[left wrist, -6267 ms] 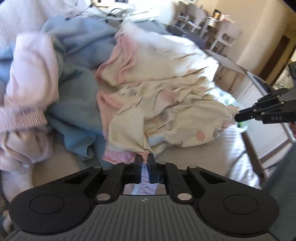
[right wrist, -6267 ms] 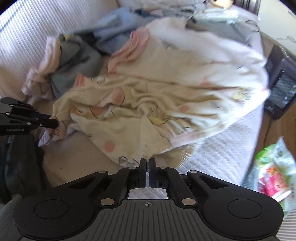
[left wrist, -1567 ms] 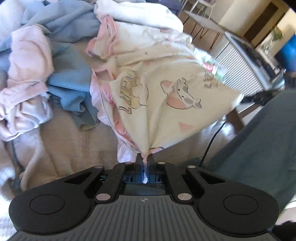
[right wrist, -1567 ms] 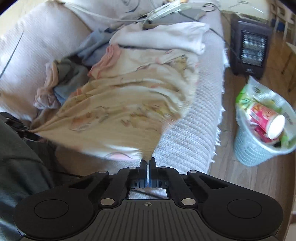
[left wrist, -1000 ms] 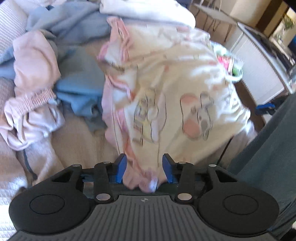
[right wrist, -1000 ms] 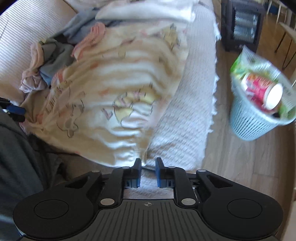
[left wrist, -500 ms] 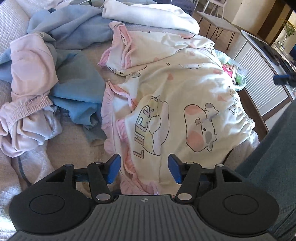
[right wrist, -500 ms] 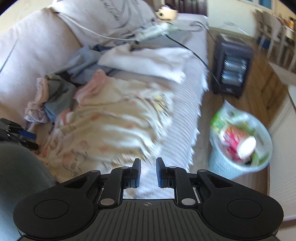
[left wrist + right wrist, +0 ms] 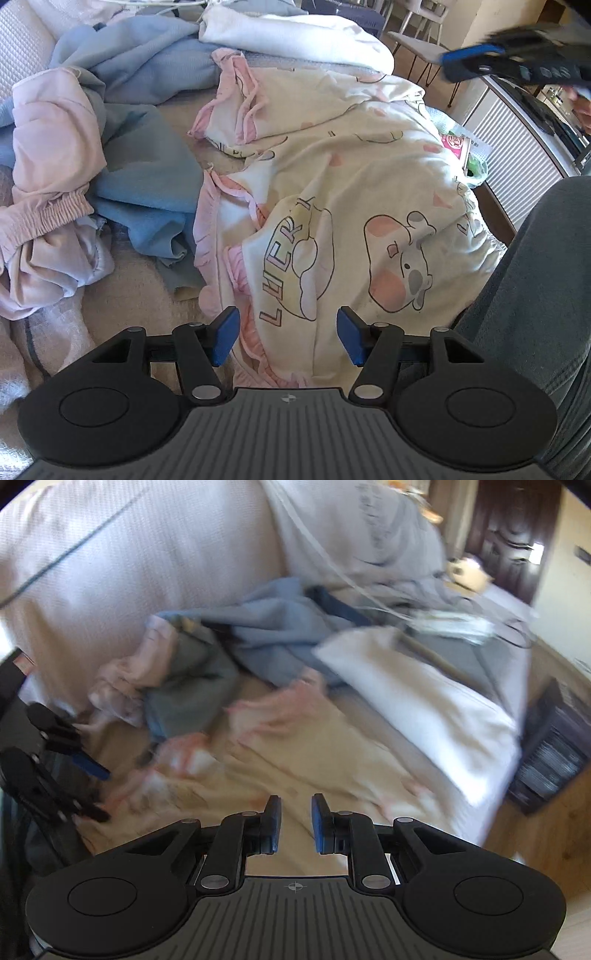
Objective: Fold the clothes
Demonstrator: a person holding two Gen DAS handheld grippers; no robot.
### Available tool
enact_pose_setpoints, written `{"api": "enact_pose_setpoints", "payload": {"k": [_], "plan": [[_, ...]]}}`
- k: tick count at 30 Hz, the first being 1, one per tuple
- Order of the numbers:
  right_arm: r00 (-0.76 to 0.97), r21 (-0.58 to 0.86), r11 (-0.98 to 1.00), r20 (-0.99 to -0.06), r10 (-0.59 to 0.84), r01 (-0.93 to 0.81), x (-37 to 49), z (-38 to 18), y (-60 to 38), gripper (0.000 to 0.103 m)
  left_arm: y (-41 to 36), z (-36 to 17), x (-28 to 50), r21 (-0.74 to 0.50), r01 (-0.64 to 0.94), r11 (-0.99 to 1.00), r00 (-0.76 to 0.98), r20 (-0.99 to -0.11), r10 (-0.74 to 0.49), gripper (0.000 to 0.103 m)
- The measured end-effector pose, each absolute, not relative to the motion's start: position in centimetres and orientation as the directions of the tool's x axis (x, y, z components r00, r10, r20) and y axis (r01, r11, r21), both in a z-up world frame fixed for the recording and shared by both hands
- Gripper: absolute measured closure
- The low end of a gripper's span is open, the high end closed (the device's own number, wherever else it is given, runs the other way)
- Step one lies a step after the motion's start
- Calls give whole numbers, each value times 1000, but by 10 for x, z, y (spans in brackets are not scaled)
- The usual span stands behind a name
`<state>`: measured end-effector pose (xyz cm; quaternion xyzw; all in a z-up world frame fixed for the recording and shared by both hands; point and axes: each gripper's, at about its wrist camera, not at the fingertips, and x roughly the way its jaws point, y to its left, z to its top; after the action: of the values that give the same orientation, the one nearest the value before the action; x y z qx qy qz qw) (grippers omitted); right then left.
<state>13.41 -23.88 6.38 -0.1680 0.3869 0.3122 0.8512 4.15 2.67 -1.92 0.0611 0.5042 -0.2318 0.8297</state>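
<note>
Nightdress (image 9: pixel 332 206) flat on sofa, hem btwn left gripper (image 9: pixel 288 334) jaws, just opened, untouched; right gripper (image 9: pixel 296 823) jaws ajar, empty.

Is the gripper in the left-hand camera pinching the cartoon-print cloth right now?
No: the left gripper has its blue pads spread wide, having just been opening, with the cartoon-print cloth lying loose between them.

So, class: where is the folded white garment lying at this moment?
In the left wrist view the white garment lies at the top centre, beyond the cream cartoon-print garment and right of the blue clothes.
</note>
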Motion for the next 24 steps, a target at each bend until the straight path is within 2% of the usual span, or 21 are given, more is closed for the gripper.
{"api": "enact_pose_setpoints", "payload": {"k": [2, 6, 9, 13, 20, 24], "plan": [[459, -10, 712, -771, 442, -702, 144, 57, -222, 84, 30, -19, 39, -146, 437, 887, 401, -852, -338, 48], [411, -43, 618, -783, 467, -785, 153, 35, -193, 83, 37, -21, 34, -191, 411, 891, 420, -828, -371, 48], [388, -53, 592, -801, 455, -804, 161, 16, -179, 64, 38, -24, 35, -204, 397, 895, 419, -827, -374, 48], [336, -50, 521, -815, 472, -852, 164, -1, -158, 63, 38, -32, 40, -187, 399, 898, 415, -836, -358, 48], [259, -138, 269, -833, 489, -953, 155, -26, -96, 65, 46, -52, 40, -246, 318, 916, 384, -850, -361, 48], [254, -216, 136, -857, 448, -967, 155, -47, -73, 67, 47, -58, 40, -238, 300, 924, 386, -855, -346, 48]]}}
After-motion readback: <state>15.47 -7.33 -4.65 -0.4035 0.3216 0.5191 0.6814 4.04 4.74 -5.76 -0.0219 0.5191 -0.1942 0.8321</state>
